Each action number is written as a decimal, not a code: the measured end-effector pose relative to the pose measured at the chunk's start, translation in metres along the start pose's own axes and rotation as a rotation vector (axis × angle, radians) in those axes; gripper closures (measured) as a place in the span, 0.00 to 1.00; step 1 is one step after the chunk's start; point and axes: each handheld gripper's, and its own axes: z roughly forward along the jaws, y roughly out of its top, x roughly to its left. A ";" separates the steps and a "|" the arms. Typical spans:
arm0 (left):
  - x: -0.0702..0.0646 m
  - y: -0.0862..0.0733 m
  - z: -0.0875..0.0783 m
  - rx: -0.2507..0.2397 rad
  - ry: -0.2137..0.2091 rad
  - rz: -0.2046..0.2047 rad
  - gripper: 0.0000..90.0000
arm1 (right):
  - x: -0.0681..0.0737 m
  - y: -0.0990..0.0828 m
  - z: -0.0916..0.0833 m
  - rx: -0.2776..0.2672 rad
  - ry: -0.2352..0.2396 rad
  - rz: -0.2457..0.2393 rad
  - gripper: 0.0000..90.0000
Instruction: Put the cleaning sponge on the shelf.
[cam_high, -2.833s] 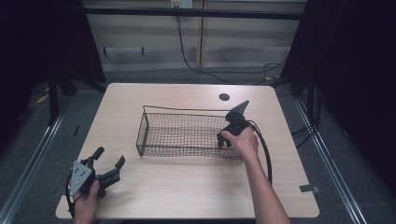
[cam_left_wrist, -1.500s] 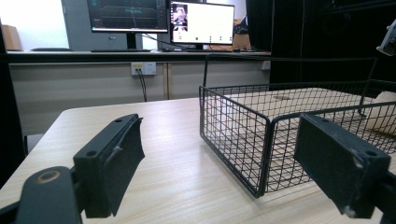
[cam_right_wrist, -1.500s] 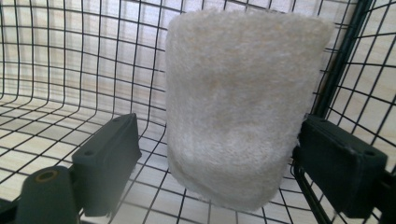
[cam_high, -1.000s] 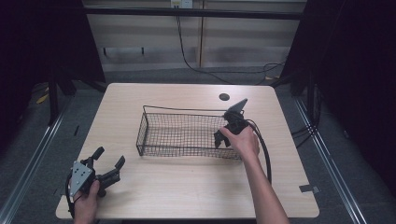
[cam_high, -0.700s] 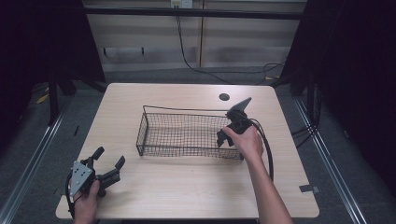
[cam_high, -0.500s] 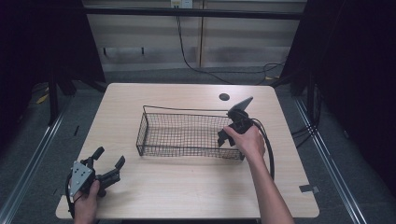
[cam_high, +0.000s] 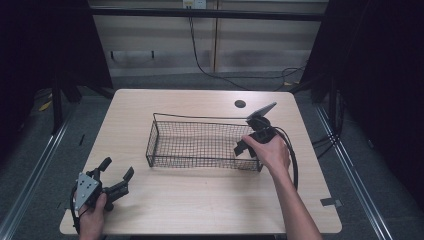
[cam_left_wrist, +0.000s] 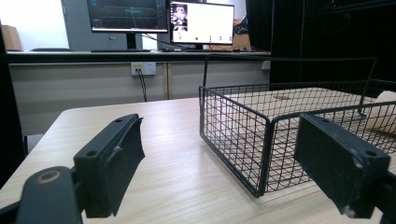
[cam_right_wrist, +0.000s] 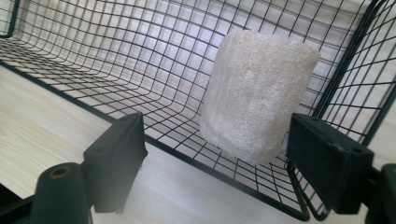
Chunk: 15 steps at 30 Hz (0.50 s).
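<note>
Right gripper (cam_high: 246, 145) sits right of centre in the high view, in the person's right hand (cam_high: 270, 152), at the right end of the wire basket (cam_high: 200, 145); jaws not readable from up here. Left gripper (cam_high: 112, 182) is in the lower left of the frame, resting on the table (cam_high: 200, 200) in the left hand (cam_high: 92, 217), jaws spread with nothing between them, well apart from the basket.

Left gripper view: both black jaws rise from the bottom corners, wide apart, bare tabletop between. Basket corner stands centre-right, just beyond the right jaw. Monitors (cam_left_wrist: 161, 21) run along the top edge.

Right gripper view: jaws have just been closing but are spread, pads clear of everything. Loofah sponge (cam_right_wrist: 257, 93), pale and cylindrical, stands upright in the frame's centre-right, inside the basket's corner against the mesh. It sits beyond and between the two jaws, with the basket's near rim wire crossing in front; neither pad touches it.
</note>
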 end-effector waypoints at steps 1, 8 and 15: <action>0.000 0.000 0.000 0.001 -0.001 0.001 0.17 | 0.000 -0.001 -0.002 -0.008 0.004 -0.006 0.27; 0.000 0.000 0.000 0.000 0.000 0.001 0.17 | -0.004 -0.015 -0.009 -0.038 0.046 -0.034 0.30; 0.000 0.000 0.000 0.000 0.000 0.000 0.17 | -0.008 -0.029 -0.021 -0.092 0.078 -0.051 0.30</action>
